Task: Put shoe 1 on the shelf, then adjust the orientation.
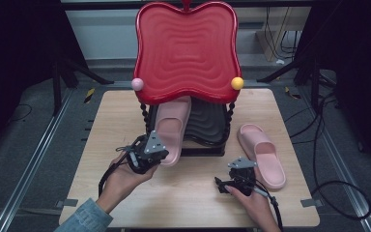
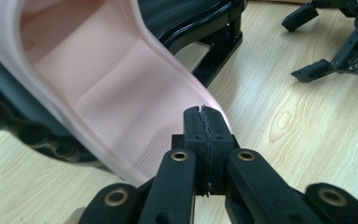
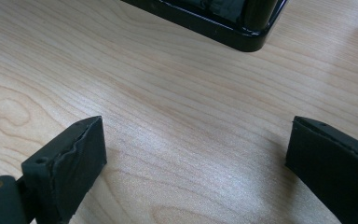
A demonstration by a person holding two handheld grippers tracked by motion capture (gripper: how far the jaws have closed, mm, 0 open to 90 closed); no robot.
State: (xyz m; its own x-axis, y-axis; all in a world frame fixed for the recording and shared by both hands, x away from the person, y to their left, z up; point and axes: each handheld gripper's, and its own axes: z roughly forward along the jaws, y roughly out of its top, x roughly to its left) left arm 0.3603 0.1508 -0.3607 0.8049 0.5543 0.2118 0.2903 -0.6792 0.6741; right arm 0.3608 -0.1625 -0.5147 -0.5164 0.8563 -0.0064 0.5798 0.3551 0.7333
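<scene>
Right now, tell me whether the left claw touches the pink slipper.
Touching. In the left gripper view, the left claw is shut on the pink slipper's heel edge.

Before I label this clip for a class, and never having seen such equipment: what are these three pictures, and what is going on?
A person sits at a pale wooden table, holding a black two-jaw claw tool in each hand. The high view looks down from above; the other two come from cameras riding on each tool. The left claw is pinched shut on the heel rim of a pink rubber slipper, whose toe end lies on the black lower shelf of a two-tier rack with a red wavy apple-shaped top tray. The right claw is open, with bare wood between its jaws. A second pink slipper lies flat on the table beside it.
</scene>
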